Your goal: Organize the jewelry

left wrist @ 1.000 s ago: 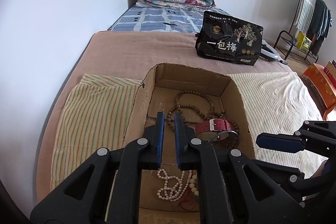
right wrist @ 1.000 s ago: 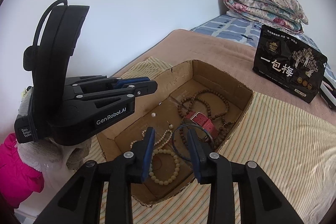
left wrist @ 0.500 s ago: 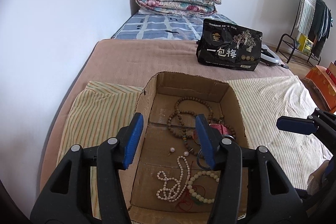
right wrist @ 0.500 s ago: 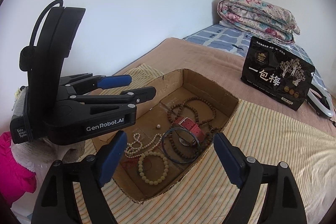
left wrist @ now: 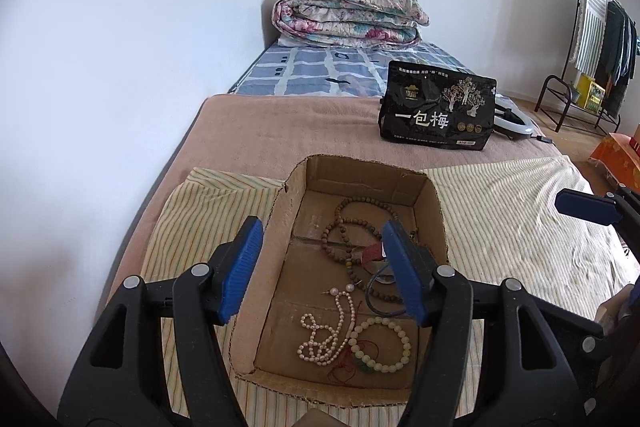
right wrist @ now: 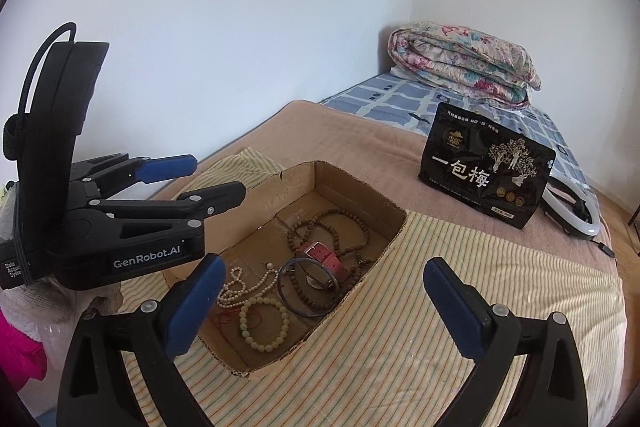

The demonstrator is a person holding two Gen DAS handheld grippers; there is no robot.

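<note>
A shallow cardboard box [left wrist: 292, 195] [right wrist: 352, 187] lies on a striped cloth on the bed. In it lie a brown wooden bead necklace [left wrist: 352, 223] [right wrist: 340, 223], a red watch strap [right wrist: 322, 257], a blue bangle [right wrist: 308, 287], a pearl necklace [left wrist: 328, 335] [right wrist: 240, 287], a pale green bead bracelet [left wrist: 380, 345] [right wrist: 264, 325] and a pearl earring [left wrist: 350, 288]. My left gripper [left wrist: 324, 267] is open and empty above the box's near half. My right gripper [right wrist: 320, 303] is open wide and empty, at the box's right side. The left gripper also shows in the right wrist view [right wrist: 188, 179].
A black snack bag [left wrist: 438, 111] [right wrist: 486, 175] stands on the brown blanket behind the box. A folded floral quilt [left wrist: 348, 17] lies at the bed's head. A white ring light [right wrist: 576, 215] lies by the bag. A wall runs along the left; a clothes rack [left wrist: 596, 39] stands far right.
Both grippers have opened from nearly shut to wide open and have pulled back and up from the box. The jewelry stays in the box.
</note>
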